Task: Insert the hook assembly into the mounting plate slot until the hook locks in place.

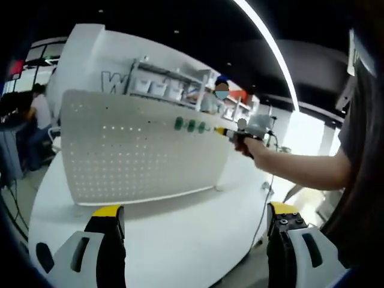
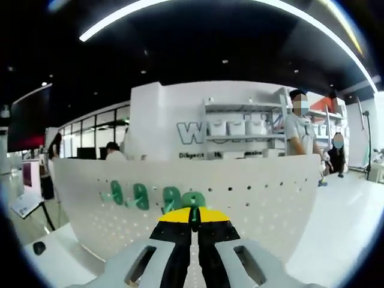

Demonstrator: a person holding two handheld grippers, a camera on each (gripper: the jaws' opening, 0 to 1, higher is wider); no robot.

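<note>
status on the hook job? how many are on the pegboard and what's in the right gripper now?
Done: three green hooks already sit in a row on the white pegboard. In hand: the right gripper, jaws closed on a fourth green hook, is held at the board's face next to that row. The left gripper is open and empty, back over the table. Left: whether this hook has locked in can't be told yet.

A showroom-like open hall. Long light strips (image 2: 198, 7) cross a dark ceiling, a white wall (image 2: 180, 114) carries big lettering (image 2: 191, 133), and shelves (image 2: 240, 128) hold rows of white bins. A white pegboard (image 1: 138, 147) stands on a rounded white surface (image 1: 186, 234). People (image 2: 298, 129) stand about, and glass partitions (image 2: 99, 135) line the side.
</note>
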